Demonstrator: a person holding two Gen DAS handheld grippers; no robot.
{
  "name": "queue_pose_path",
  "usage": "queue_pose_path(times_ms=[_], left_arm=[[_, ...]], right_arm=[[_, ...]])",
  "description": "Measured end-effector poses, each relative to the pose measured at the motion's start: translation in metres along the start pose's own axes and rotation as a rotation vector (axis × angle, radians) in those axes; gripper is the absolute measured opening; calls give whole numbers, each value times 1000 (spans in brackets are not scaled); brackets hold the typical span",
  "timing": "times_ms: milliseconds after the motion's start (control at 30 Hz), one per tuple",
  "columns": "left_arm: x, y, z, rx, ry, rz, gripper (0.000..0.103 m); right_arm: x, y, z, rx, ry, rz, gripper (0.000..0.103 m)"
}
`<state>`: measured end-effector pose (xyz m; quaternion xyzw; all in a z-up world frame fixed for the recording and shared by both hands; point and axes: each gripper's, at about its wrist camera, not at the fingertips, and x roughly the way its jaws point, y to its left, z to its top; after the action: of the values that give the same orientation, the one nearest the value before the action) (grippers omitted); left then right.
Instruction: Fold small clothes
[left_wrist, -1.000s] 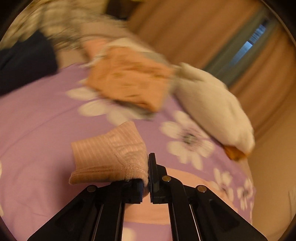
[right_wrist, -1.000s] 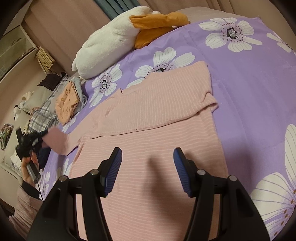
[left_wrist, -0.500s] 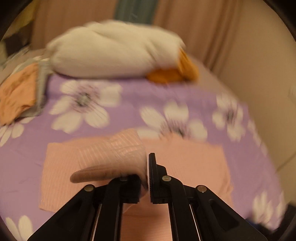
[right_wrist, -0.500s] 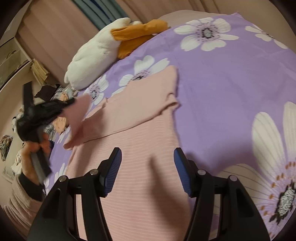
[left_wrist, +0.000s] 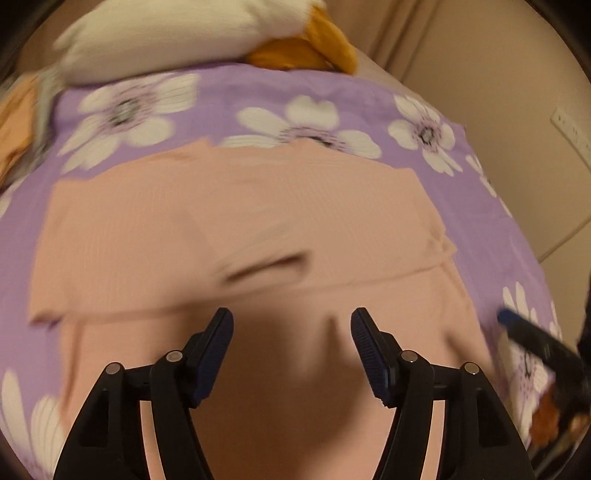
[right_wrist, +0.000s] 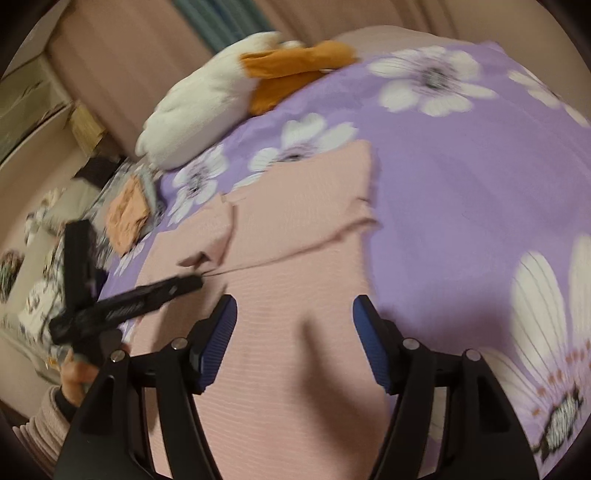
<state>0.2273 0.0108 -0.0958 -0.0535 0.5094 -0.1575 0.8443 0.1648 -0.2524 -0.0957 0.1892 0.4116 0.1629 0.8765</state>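
The left gripper (left_wrist: 291, 323) hangs over the near part of the pink ribbed knit top (left_wrist: 258, 229), and its 2 black jaws with blue pads have just been opening; they now stand apart with nothing between them, only the top lying below. The right gripper (right_wrist: 294, 310) hangs over the same top (right_wrist: 295, 332), its jaws have just opened a bit more, and nothing is between them either. In the right wrist view the left gripper (right_wrist: 192, 286) shows at the left side, held by a hand (right_wrist: 75, 373) in a pink ribbed sleeve (right_wrist: 40, 428). The top lies flat on the purple bed cover with big white flowers (right_wrist: 480, 184), with both sleeves laid in over its chest; the left sleeve's cuff (right_wrist: 210, 240) sits a little rumpled. Farther off to the left is a folded orange cloth (right_wrist: 127, 210) on a pile of other clothes. At the far end of the bed lies a white plush duck with an orange beak (right_wrist: 207, 114).
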Motion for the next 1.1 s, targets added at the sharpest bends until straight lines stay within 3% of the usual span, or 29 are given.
queue_pose_path(times_ms=[200, 400, 500, 567, 633, 700, 900, 1000, 1033, 1100], left_arm=[[-46, 68, -39, -145, -63, 79, 65], [-65, 104, -59, -288, -116, 48, 65], [-64, 114, -64, -333, -113, 31, 65], [-64, 119, -66, -353, -115, 26, 65], [-66, 122, -67, -365, -119, 17, 65], [-67, 125, -69, -376, -122, 9, 65], [-66, 127, -71, -379, -126, -5, 65], [-66, 128, -72, -376, -122, 0, 65], [-66, 128, -71, -378, -121, -1, 65], [-66, 129, -72, -385, -120, 2, 65]], right_arm=[[62, 79, 28, -258, 39, 45, 66], [136, 140, 44, -422, 120, 62, 62], [173, 151, 43, -487, 193, -5, 50], [189, 152, 41, -521, 226, -71, 31], [192, 150, 41, -543, 220, -84, 29], [183, 143, 47, -501, 195, -53, 10], [135, 67, 76, -75, 80, 72, 12], [119, 26, 78, 77, 73, 105, 24], [117, 18, 77, 104, 71, 105, 38], [116, 4, 78, 152, 82, 118, 47]])
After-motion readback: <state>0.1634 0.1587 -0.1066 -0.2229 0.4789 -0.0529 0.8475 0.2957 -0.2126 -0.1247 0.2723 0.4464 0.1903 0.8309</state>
